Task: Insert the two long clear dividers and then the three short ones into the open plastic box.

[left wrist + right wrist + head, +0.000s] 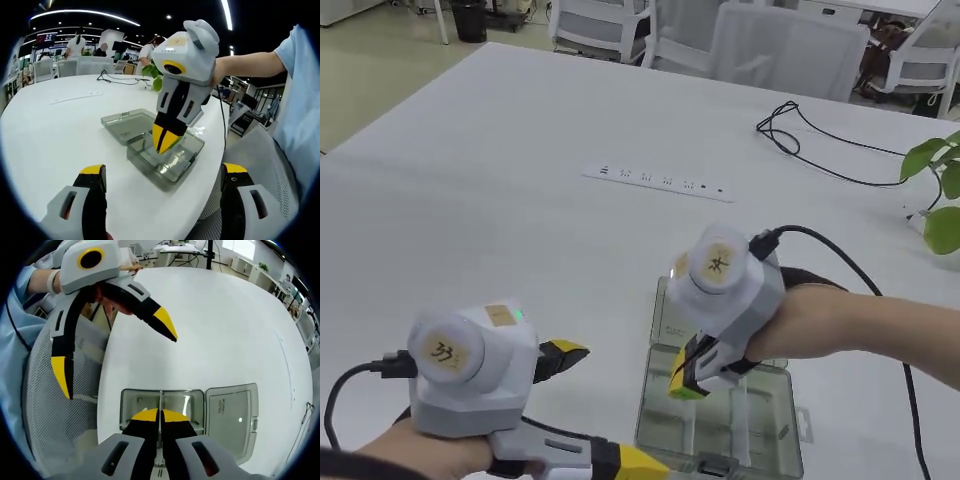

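Observation:
The open clear plastic box (760,440) lies near the table's front edge, its lid (667,312) flat behind it; it is the same box (150,161) and lid (125,120) in the left gripper view. My right gripper (686,386) points down into the box. In its own view my right gripper (160,415) is shut on a thin clear divider (160,399) standing on edge inside the box (135,400). My left gripper (603,405) hovers left of the box, jaws wide open, nothing between them. Its fingertips (92,170) frame the box from the side.
A white power strip (658,181) lies mid-table. A black cable (800,140) loops at the far right beside a green plant (940,190). Grey chairs (770,45) stand beyond the far edge. The white table (500,220) stretches wide to the left.

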{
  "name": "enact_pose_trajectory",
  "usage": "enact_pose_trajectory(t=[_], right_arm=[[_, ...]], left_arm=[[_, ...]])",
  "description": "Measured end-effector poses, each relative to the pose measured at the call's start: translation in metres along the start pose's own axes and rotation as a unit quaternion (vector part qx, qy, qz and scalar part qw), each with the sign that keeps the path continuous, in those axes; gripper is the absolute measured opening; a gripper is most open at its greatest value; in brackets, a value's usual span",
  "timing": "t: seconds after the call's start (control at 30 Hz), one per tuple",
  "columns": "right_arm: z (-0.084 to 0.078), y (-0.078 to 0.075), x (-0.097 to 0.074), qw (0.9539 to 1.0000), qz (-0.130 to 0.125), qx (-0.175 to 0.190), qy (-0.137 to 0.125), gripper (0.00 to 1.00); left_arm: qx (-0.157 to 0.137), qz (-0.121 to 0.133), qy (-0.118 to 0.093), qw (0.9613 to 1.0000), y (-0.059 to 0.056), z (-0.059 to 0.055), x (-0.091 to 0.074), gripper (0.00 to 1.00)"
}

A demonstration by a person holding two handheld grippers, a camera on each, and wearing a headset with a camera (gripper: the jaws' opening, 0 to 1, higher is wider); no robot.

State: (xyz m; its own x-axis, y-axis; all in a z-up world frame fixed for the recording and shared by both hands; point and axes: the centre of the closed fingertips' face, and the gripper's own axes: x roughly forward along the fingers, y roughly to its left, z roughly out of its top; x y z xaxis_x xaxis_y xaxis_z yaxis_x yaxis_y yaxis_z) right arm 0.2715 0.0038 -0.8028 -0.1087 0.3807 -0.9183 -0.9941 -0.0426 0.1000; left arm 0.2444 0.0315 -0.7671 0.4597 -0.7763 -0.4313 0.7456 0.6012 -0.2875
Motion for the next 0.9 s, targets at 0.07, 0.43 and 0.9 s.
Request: enact_pose_trajectory(t=[0.07,0.43,0.9], right_arm=[[-0.0010,0.0000,0.0004,1.0000,0.000,0.000,0.005,0.02],[-0.0023,-0.0009,0.0050,0.9999,-0.007,-0.004,0.014,0.02],[-0.0024,-0.0001,0.0061,0.9996,-0.025,-0.003,0.015,0.01]], left_arm=[[0.000,-0.001,0.000,1.0000,0.0004,0.0005,0.0006,0.97],[0.001,0.000,-0.002,1.0000,0.0015,0.0027,0.0022,0.97],[0.009,-0.008,-0.003,0.9999,-0.0034,0.0069,0.0066,0.96]])
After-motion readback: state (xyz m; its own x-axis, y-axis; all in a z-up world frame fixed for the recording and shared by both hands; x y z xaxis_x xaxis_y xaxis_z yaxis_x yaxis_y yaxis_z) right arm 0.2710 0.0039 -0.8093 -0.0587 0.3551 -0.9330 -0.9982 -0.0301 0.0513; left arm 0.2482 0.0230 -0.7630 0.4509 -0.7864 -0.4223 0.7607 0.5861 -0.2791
